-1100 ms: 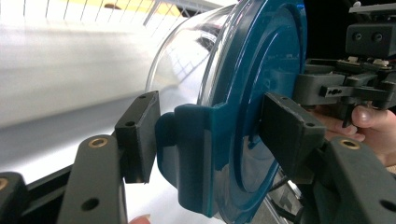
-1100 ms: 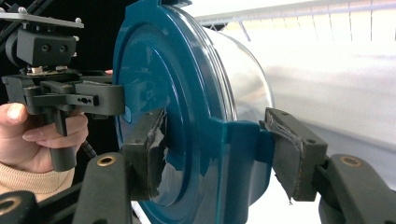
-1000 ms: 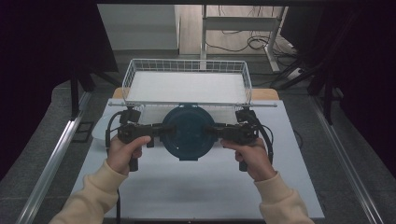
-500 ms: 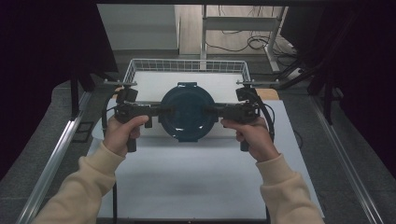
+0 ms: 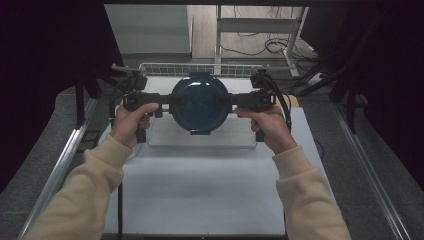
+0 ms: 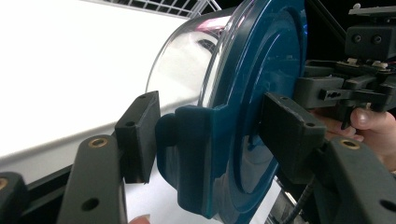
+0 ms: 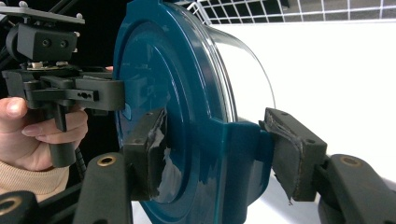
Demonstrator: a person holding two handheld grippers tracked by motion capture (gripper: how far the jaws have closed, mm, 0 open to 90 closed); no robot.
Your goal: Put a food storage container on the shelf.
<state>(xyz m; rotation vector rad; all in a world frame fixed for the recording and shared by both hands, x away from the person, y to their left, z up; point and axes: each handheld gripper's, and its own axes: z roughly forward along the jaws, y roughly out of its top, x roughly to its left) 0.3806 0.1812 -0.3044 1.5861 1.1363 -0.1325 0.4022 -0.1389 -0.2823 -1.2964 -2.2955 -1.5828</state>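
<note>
Lidded bowl [image 5: 200,102] clamped between both tongs

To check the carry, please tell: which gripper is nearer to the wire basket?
Neither clearly. The left gripper and right gripper clamp opposite side clips of the blue-lidded container, level with each other, about equally far from the wire basket behind.

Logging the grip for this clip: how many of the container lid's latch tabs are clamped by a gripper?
2. The left gripper clamps the tab at the left edge of the blue-lidded container, and the right gripper clamps the opposite tab. A third tab at the near edge hangs free; others may be hidden.
</note>
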